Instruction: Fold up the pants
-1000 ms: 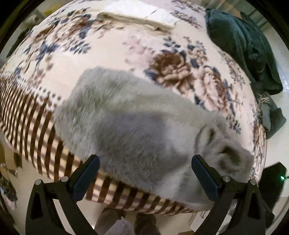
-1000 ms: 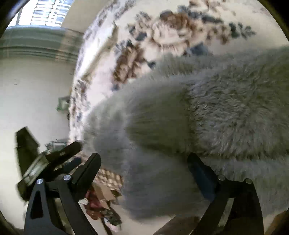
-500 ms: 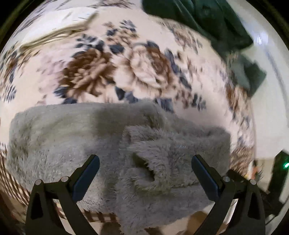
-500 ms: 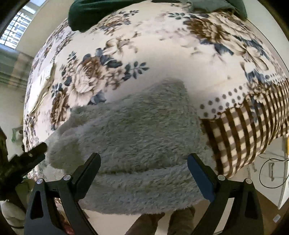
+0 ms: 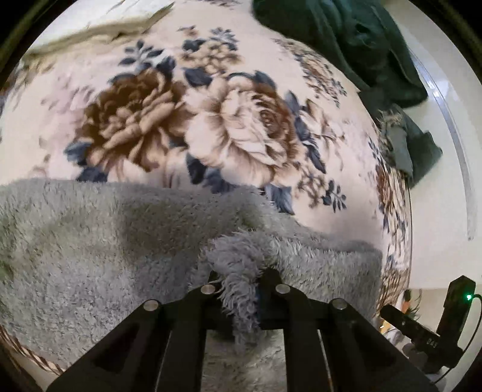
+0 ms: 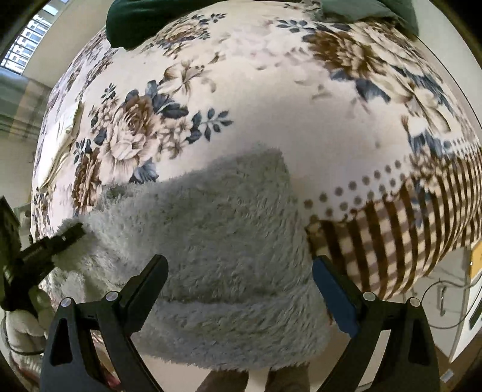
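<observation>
Fluffy grey pants (image 5: pixel 120 247) lie folded along the near edge of a flowered bedspread (image 5: pixel 229 126). In the left wrist view my left gripper (image 5: pixel 241 289) is shut on a raised tuft of the pants' right-hand end, and the pile bulges out between its black fingers. In the right wrist view the same pants (image 6: pixel 217 241) fill the lower middle, draped over the bed's edge. My right gripper (image 6: pixel 238 289) hangs open above them, its fingers wide apart and free of the fabric. The left gripper (image 6: pixel 64 238) shows there at the far left, pinching the pants' end.
Dark green clothing (image 5: pixel 355 45) is heaped at the bed's far side, also dark green clothing (image 6: pixel 144 21) in the right view. A cream folded cloth (image 5: pixel 105 21) lies at the far left. The bedspread's brown checked border (image 6: pixel 397 229) hangs over the near edge. A person's legs (image 6: pixel 253 380) stand below.
My left gripper has come down on the pants' end and gone from wide open to shut on a tuft. The right gripper stays open and has drifted slightly over the pants.
</observation>
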A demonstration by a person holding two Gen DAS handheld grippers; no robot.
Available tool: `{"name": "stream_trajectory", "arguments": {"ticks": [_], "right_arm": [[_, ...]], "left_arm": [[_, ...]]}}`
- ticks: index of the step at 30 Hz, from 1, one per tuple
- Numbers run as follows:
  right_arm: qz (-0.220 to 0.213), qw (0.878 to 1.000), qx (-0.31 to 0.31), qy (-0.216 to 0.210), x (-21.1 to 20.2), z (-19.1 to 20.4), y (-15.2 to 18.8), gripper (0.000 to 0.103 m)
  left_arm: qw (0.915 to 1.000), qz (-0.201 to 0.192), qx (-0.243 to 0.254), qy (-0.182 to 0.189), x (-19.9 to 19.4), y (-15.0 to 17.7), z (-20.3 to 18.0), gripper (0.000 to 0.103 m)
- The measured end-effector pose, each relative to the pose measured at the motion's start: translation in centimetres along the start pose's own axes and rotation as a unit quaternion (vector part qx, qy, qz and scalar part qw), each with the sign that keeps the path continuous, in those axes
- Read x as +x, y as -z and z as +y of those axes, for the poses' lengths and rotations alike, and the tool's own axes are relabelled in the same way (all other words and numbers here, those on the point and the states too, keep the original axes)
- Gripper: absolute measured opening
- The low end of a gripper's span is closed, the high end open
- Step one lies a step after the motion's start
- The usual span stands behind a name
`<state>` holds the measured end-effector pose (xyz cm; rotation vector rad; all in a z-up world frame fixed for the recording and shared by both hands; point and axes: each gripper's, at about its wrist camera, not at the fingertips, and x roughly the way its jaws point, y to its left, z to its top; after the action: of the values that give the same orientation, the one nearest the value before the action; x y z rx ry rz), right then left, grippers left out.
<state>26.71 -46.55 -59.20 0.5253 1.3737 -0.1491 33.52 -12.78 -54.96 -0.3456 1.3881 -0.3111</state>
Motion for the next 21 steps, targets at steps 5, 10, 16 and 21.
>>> {"name": "stream_trajectory", "arguments": {"ticks": [5, 10, 16, 21], "right_arm": [[0.021, 1.0, -0.009, -0.01, 1.6, -0.6, -3.7, 0.096], [0.053, 0.998, -0.023, -0.021, 5.5, -0.5, -6.7, 0.019], [0.045, 0.997, -0.003, -0.062, 5.0, -0.7, -7.3, 0.027], [0.04, 0.989, 0.076, -0.121, 1.5, -5.7, -2.9, 0.065]], "left_arm": [[0.9991, 0.012, -0.04, 0.005, 1.4, 0.0, 1.5, 0.007], [0.9989, 0.008, -0.047, -0.003, 1.7, 0.1, 2.1, 0.007], [0.9967, 0.024, -0.075, -0.018, 1.0, -0.5, 3.6, 0.028], [0.9977, -0.023, -0.014, -0.062, -5.4, -0.5, 0.0, 0.071]]}}
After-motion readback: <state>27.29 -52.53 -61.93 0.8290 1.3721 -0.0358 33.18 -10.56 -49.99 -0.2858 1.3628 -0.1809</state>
